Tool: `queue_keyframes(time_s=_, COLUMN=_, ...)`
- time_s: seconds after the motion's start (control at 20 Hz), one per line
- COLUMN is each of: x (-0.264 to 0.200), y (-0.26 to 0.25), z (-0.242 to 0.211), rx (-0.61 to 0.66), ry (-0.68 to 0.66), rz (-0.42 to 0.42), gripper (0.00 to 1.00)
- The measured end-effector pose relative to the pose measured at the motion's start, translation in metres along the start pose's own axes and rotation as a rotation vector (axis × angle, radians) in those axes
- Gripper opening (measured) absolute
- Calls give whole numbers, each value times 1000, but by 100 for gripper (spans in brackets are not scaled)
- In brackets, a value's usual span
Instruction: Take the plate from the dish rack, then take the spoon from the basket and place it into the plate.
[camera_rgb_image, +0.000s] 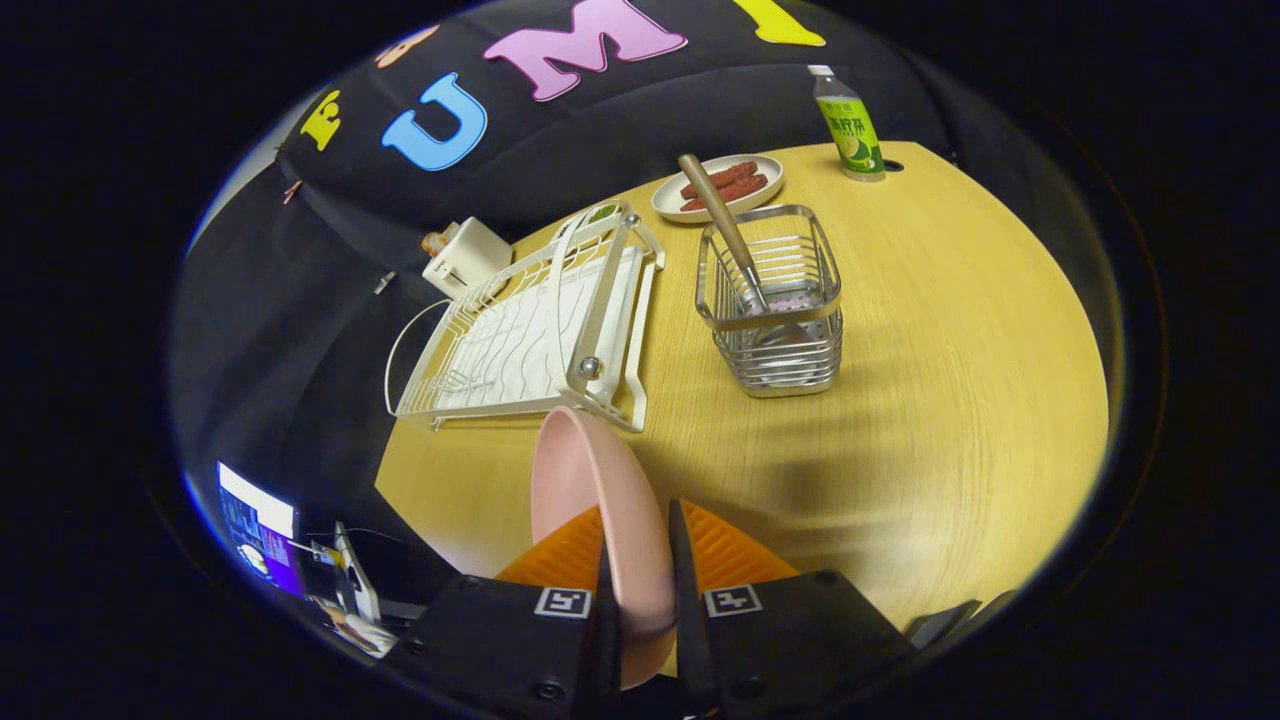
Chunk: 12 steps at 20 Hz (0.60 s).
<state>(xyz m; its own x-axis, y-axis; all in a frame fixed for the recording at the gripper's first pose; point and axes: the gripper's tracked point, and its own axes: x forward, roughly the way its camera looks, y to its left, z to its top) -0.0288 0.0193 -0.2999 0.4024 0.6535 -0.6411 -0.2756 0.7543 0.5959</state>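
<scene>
Pale wood-grain counter (950, 380), rounded far edge, soft glare on near side. Black cloth wall (300, 330) behind. Lit screen (255, 525) glowing low beside counter.

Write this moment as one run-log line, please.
gripper: shut on pink plate, held on edge above table | dish rack: empty | spoon: in basket
</scene>
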Motion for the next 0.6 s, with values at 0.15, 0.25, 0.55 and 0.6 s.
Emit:
queue_keyframes(time_s=0.15, x=1, y=-15, z=-4, rx=-7, ry=8, rz=-5, gripper=29)
queue_keyframes(time_s=0.25, x=1, y=-29, z=-1, rx=-23, ry=-8, rz=-29, gripper=31)
queue_keyframes(time_s=0.55, x=-20, y=-41, z=25, rx=-125, ry=-107, rz=-63, gripper=59)
queue_keyframes(time_s=0.6, x=-27, y=-40, z=34, rx=-155, ry=-142, rz=-64, gripper=68)
